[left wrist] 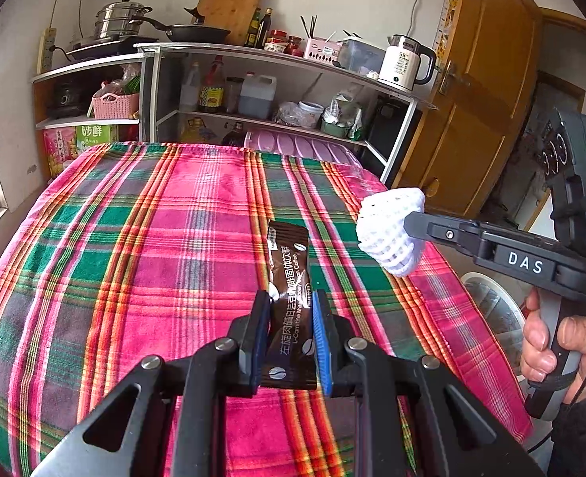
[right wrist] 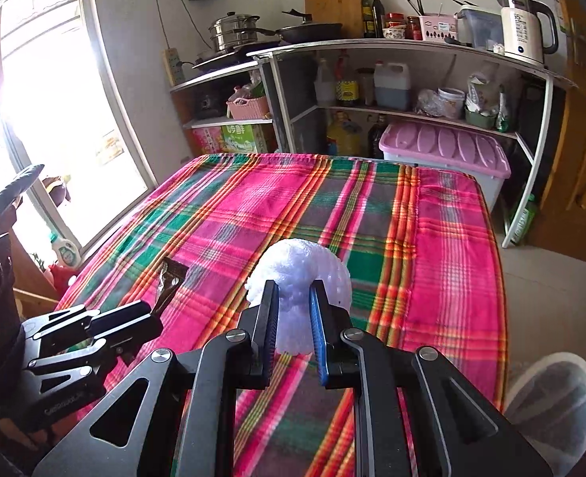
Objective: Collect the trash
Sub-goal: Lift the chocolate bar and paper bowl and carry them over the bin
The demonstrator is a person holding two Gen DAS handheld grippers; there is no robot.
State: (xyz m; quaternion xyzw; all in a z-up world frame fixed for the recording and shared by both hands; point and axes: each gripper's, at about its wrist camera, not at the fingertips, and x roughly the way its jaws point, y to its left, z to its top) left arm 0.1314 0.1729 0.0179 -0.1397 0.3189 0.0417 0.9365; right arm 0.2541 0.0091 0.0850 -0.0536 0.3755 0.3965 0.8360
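My left gripper (left wrist: 291, 298) is shut on a brown coffee sachet (left wrist: 289, 278) and holds it above the plaid tablecloth (left wrist: 134, 238). My right gripper (right wrist: 294, 290) is shut on a white foam net sleeve (right wrist: 304, 274) and holds it above the cloth. In the left wrist view the right gripper (left wrist: 414, 224) shows at the right with the foam sleeve (left wrist: 388, 230) in its jaws. In the right wrist view the left gripper (right wrist: 149, 310) shows at the lower left with the sachet (right wrist: 169, 282) sticking out of it.
A white bin (right wrist: 555, 401) stands on the floor off the table's right edge; it also shows in the left wrist view (left wrist: 491, 310). Kitchen shelves (left wrist: 273, 91) stand behind the table. A wooden door (left wrist: 479, 91) is at the right. A window (right wrist: 46, 119) is at the left.
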